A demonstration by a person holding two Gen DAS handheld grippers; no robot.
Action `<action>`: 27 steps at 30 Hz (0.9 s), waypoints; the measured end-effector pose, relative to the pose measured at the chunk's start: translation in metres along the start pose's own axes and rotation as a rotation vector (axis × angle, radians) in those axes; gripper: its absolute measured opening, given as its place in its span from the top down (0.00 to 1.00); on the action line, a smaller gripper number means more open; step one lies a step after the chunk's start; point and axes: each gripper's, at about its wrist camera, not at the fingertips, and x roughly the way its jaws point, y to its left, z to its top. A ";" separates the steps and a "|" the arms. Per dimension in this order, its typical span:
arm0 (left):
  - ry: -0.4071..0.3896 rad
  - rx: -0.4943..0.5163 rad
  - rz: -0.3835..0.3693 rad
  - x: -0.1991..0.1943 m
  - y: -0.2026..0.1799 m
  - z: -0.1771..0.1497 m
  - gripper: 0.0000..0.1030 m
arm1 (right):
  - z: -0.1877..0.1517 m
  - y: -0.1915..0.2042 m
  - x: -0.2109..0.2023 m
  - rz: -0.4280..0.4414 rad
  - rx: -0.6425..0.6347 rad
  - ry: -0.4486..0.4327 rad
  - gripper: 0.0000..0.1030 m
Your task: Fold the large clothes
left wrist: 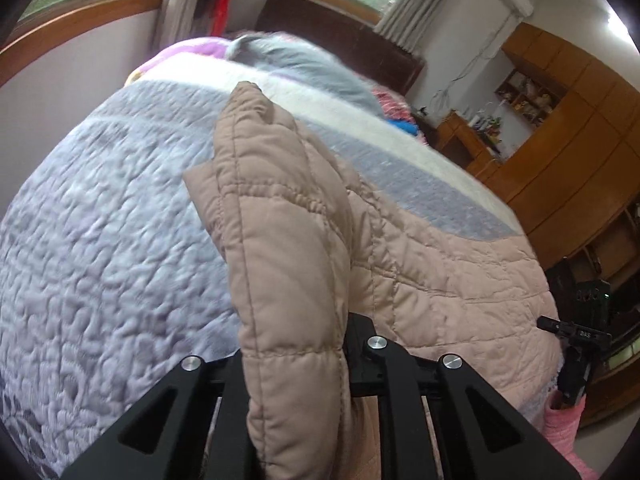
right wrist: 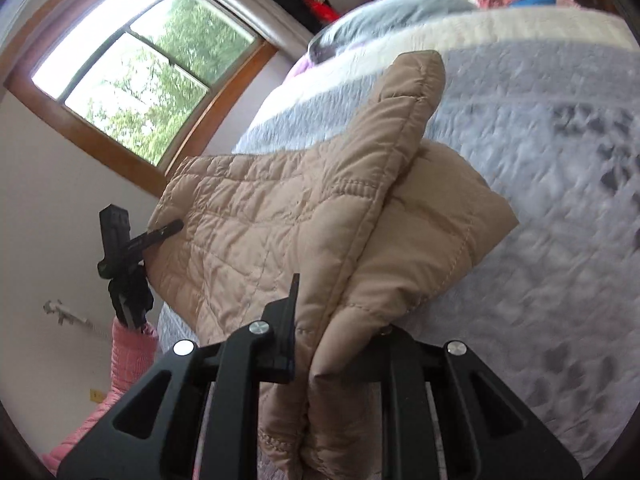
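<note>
- Beige quilted jacket (left wrist: 292,240) lies partly on the bed (left wrist: 100,240), one thick padded fold of it raised off the grey quilt.
- Left tongs (left wrist: 300,364) are clamped on that raised fold; the padded edge fills the gap between the two black fingers and runs down out of view.
- Right tongs (right wrist: 336,344) are clamped on another bunched edge of the jacket (right wrist: 280,216), the cloth squeezed between the fingers.
- From the right wrist view, the left tongs (right wrist: 160,232) show at the far side of the jacket, held by an arm in a pink sleeve (right wrist: 128,356).
- From the left wrist view, the right tongs (left wrist: 560,326) show at the jacket's far edge, near the bed's side.
- Grey pillow (left wrist: 296,64) sits further up the bed, near the dark headboard (left wrist: 340,40).
- Wooden-framed window (right wrist: 140,60) is in the wall beside the bed, and wooden cupboards (left wrist: 568,140) stand on the other side.
</note>
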 end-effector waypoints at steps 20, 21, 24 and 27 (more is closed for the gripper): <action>0.044 -0.161 0.059 0.044 0.046 -0.043 0.59 | -0.020 -0.033 0.025 -0.079 0.117 0.043 0.65; 0.039 -0.170 0.063 0.040 0.048 -0.044 0.58 | -0.022 -0.027 0.015 -0.116 0.095 0.025 0.65; 0.014 -0.182 0.084 0.021 0.049 -0.050 0.57 | -0.029 -0.011 -0.008 -0.191 0.049 -0.009 0.65; -0.016 -0.203 0.112 -0.002 0.051 -0.058 0.56 | -0.040 0.015 -0.026 -0.299 -0.033 -0.036 0.65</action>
